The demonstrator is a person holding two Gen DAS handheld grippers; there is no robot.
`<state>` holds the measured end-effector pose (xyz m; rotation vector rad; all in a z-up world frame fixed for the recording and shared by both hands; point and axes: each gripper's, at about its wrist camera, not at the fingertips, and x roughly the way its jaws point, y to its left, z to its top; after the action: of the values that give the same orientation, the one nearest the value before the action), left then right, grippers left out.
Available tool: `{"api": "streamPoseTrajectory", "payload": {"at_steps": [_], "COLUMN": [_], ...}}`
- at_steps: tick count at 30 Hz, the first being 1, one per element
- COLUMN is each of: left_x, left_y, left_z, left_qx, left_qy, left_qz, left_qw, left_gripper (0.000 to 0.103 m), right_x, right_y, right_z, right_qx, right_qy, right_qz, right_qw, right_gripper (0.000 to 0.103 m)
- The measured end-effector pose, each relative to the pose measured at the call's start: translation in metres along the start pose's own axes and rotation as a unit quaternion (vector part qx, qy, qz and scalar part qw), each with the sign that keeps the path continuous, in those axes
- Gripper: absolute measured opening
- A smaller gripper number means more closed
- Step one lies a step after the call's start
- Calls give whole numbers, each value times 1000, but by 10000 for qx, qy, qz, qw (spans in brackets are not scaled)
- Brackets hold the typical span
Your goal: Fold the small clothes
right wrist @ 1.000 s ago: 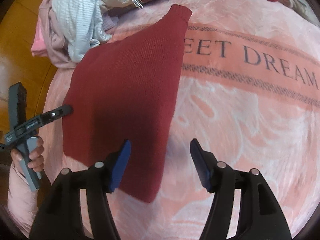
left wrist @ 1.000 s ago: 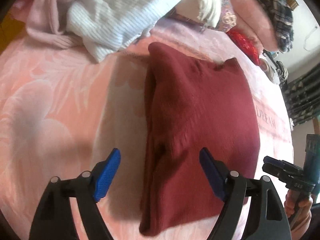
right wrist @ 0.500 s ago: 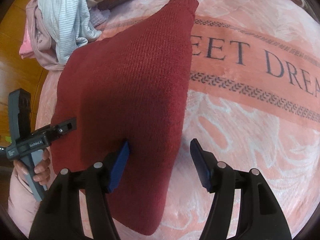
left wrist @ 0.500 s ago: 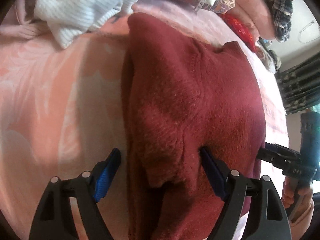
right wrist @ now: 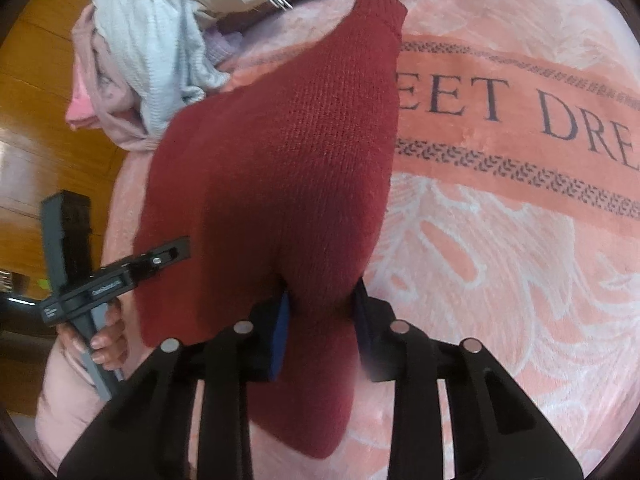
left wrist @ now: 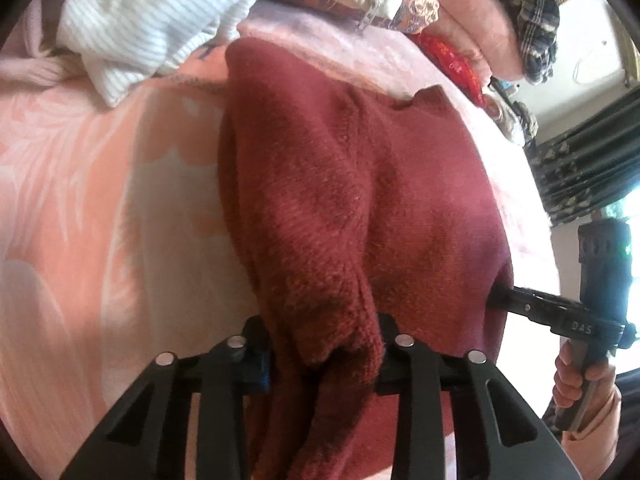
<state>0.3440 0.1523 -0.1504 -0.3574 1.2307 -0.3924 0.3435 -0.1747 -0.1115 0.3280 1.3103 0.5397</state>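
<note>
Nearest in the left wrist view, the left gripper (left wrist: 324,344) has its jaws closing on a bunched fold of the dark red sweater (left wrist: 360,200); the knit fills the gap and both pads press into it. In the right wrist view the right gripper (right wrist: 322,320) is likewise closing on the sweater (right wrist: 288,160), with a thick ridge of cloth pinched between its blue pads (right wrist: 282,320). Each gripper shows in the other's view at the sweater's near edge, held by a hand (right wrist: 106,338) in a pink sleeve (right wrist: 64,392).

The sweater lies on a pink blanket (right wrist: 500,260), pulled up into a hump between the two grips, its far end reaching toward a pile of clothes. The blanket carries a band with dark letters (right wrist: 520,108) to the right of the sweater.

Farther off, a white striped top (left wrist: 144,28) and pale pink garments (right wrist: 100,92) lie heaped just beyond the sweater. Behind them are a red item (left wrist: 452,64) and plaid cloth (left wrist: 532,20).
</note>
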Motion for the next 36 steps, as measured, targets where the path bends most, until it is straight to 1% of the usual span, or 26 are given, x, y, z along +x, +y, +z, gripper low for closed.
{"api": "streamPoseTrajectory", "payload": {"at_steps": [2, 4, 6, 9, 13, 14, 16, 17, 20, 22, 23, 24, 26, 27, 28, 29, 30, 31, 32, 34, 35, 36], "left_x": [-5, -11, -15, -18, -22, -22, -18, -15, -3, 7, 12, 18, 24, 27, 28, 30, 29, 26, 23, 17, 15, 15], "left_y": [-3, -12, -30, -51, -93, -108, -127, -136, -159, -170, -173, -174, -172, -168, -162, -154, -149, -146, -146, -149, -150, -149], "left_z": [-2, -7, -16, -27, -44, -51, -61, -68, -89, -107, -116, -127, -137, -138, -139, -136, -134, -132, -131, -126, -125, -125], "left_qx": [-131, -143, -39, -103, 128, 247, 300, 321, 315, 390, 400, 377, 413, 447, 403, 255, 157, 34, -37, -85, -59, -20], "left_qy": [-28, -23, -27, -25, -161, -193, -173, -142, -90, -90, -37, 1, -131, -183, -165, -117, -79, -62, -79, -170, -192, -181], "left_qz": [-93, -186, -220, -434, -547, -565, -619, -664, -702, -614, -585, -469, -139, -38, 32, 28, -26, -58, -54, 11, 48, 71], "left_qw": [9999, 9997, 9997, 9990, 9983, 9979, 9975, 9972, 9970, 9973, 9975, 9982, 9990, 9988, 9990, 9996, 9998, 10000, 9999, 9998, 9998, 9998], "left_gripper": [31, 31, 31, 31, 31, 31, 31, 31, 31, 31, 32, 33, 37, 41, 49, 52, 54, 59, 63, 64, 67, 70], "right_x": [-10, -22, -36, -61, -94, -103, -123, -129, -146, -156, -157, -156, -155, -153, -152, -150, -147, -146, -143, -134, -129, -122], "right_y": [3, 3, -1, -11, -23, -28, -42, -47, -67, -80, -86, -89, -99, -104, -107, -109, -111, -112, -110, -111, -112, -114], "right_z": [-3, -9, -15, -29, -54, -62, -82, -88, -117, -138, -150, -156, -168, -172, -174, -175, -174, -172, -168, -155, -147, -138], "right_qx": [-97, -167, -173, -198, -291, -289, -285, -279, -137, -45, -2, 20, 99, 167, 179, 198, 232, 226, 188, 194, 242, 267], "right_qy": [5, 20, 19, -29, -87, -101, -149, -163, -203, -222, -207, -203, -199, -245, -280, -316, -383, -441, -492, -502, -467, -440], "right_qz": [15, -43, -37, -75, -258, -301, -448, -500, -610, -422, -490, -545, -508, -525, -484, -399, -318, -292, -271, -113, -27, 36], "right_qw": [10000, 9998, 9998, 9998, 9992, 9991, 9985, 9982, 9978, 9989, 9986, 9983, 9985, 9982, 9983, 9985, 9985, 9983, 9982, 9985, 9986, 9987], "right_gripper": [23, 23, 22, 22, 20, 20, 18, 15, 0, 0, 0, 0, 5, 5, 8, 15, 30, 44, 48, 54, 62, 64]}}
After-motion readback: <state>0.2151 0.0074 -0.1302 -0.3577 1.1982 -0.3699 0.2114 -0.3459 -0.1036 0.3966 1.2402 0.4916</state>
